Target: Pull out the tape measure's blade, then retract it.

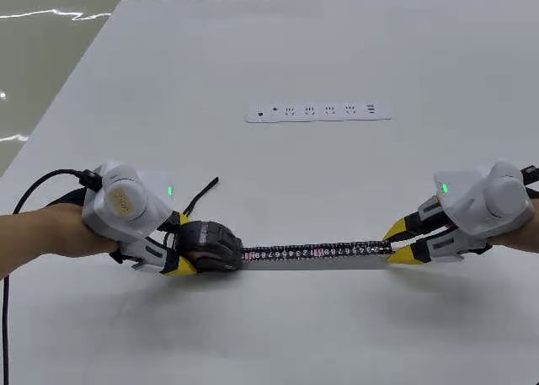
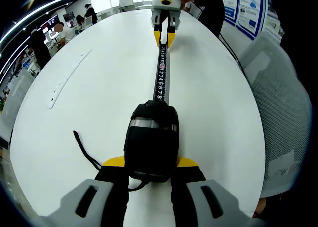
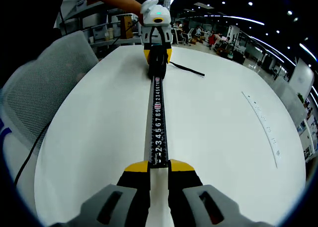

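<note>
Overhead, head view: black tape measure case (image 1: 209,246) on white table (image 1: 337,48), clamped between jaws of left gripper (image 1: 187,243). Blade (image 1: 316,252) stretches rightward across tabletop to right gripper (image 1: 397,245), jaws pinched on blade tip. Power strip (image 1: 318,111) lies well apart, farther up table.

Left gripper view: tape measure case wedged between yellow fingertips (image 2: 115,162), blade running straight away to right gripper. Black strap (image 2: 84,150) trails beside case.

Right gripper view: blade end nipped between closed jaws, numbers facing up, tape measure case at far end in left gripper.
</note>
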